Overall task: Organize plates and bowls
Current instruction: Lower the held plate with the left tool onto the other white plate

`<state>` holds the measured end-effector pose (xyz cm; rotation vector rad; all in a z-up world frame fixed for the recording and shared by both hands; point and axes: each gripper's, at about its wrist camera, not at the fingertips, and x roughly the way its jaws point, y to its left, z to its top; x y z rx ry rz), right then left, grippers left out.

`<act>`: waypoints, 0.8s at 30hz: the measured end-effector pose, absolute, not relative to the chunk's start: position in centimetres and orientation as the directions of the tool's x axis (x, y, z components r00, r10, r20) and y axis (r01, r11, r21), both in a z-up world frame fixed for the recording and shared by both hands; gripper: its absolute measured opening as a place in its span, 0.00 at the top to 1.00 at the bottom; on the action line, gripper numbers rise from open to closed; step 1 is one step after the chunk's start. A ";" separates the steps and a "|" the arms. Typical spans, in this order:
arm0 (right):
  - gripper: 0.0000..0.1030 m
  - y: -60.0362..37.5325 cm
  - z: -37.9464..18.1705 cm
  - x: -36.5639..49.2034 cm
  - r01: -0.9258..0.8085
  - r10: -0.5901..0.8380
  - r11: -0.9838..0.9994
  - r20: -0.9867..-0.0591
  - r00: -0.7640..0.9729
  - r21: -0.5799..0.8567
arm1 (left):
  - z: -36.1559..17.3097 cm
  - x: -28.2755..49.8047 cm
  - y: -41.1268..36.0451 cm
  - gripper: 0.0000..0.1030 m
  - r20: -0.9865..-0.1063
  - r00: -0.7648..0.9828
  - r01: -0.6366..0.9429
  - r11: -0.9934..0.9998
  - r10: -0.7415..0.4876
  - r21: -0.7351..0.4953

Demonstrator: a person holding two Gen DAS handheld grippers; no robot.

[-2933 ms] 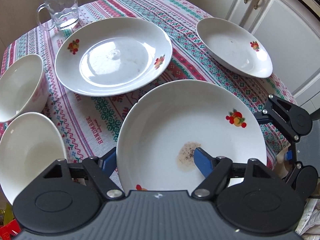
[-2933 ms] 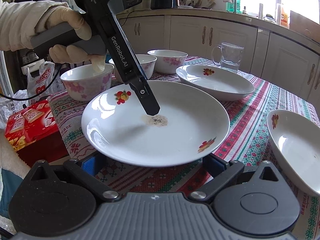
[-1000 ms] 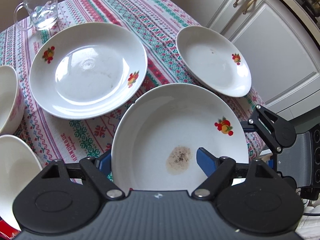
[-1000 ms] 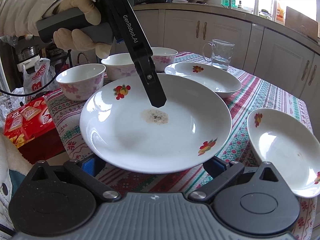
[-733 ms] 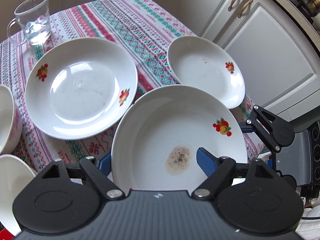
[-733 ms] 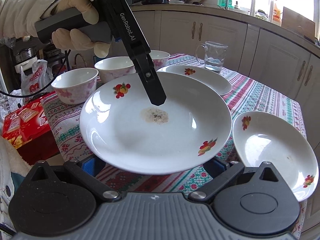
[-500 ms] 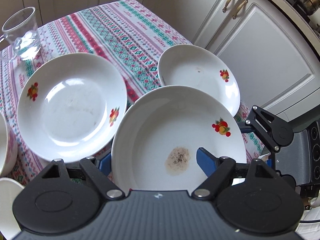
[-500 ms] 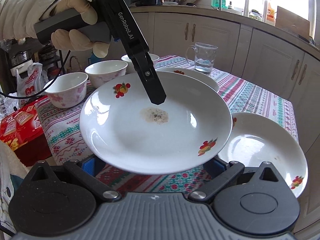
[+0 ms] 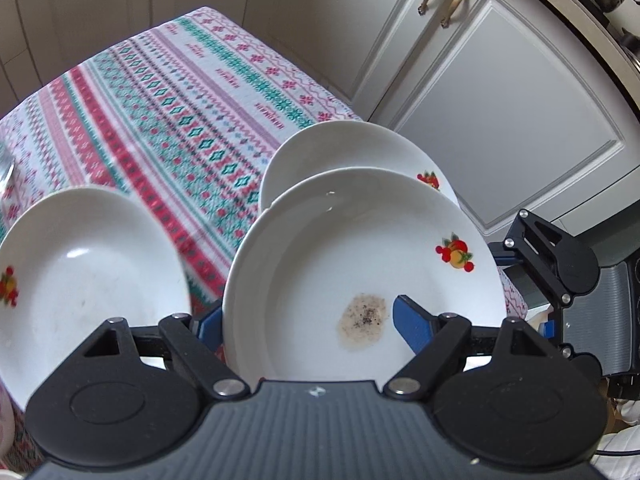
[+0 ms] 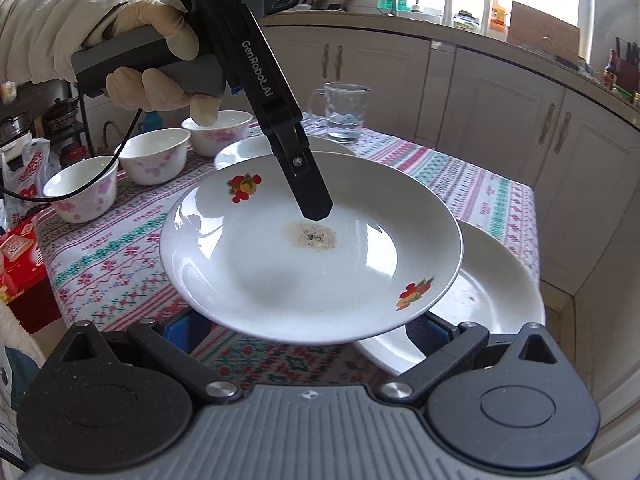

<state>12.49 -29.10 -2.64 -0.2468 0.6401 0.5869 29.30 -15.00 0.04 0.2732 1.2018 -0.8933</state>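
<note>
My left gripper (image 9: 308,316) is shut on the rim of a white plate (image 9: 352,256) with fruit prints and a brown stain, one finger above it and one below. The plate (image 10: 280,256) hangs in the air, partly over a second white plate (image 9: 340,156) lying at the table corner, also in the right wrist view (image 10: 492,280). My right gripper (image 10: 308,332) is open and empty, its fingers under the near rim of the held plate without gripping it. A third plate (image 9: 80,264) lies to the left.
Three small floral bowls (image 10: 154,154) stand in a row at the table's far left. A glass mug (image 10: 344,112) stands at the far edge. The patterned tablecloth (image 9: 168,104) covers the table. White cabinets (image 9: 500,100) stand close behind the corner.
The held plate has moved right across the table and now overlaps the corner plate. The mug and bowls have slid out of the left wrist view.
</note>
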 end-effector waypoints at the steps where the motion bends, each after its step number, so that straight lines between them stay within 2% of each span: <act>1: 0.00 -29.5 -2.6 12.6 -0.576 0.429 0.817 -0.625 0.652 -0.039 | 0.0 29.5 -15.6 0.19 -0.890 0.075 0.726 0.636 -0.451 -0.261; 11: 0.00 -32.7 -2.8 13.0 -0.492 0.365 0.870 -0.630 0.686 -0.031 | -0.7 30.6 -20.9 0.19 -0.898 0.039 0.779 0.576 -0.438 -0.247; 24: 0.00 -34.3 -3.4 13.5 -0.427 0.324 0.904 -0.635 0.701 -0.010 | -3.2 31.9 -23.3 0.19 -0.906 0.016 0.798 0.552 -0.422 -0.243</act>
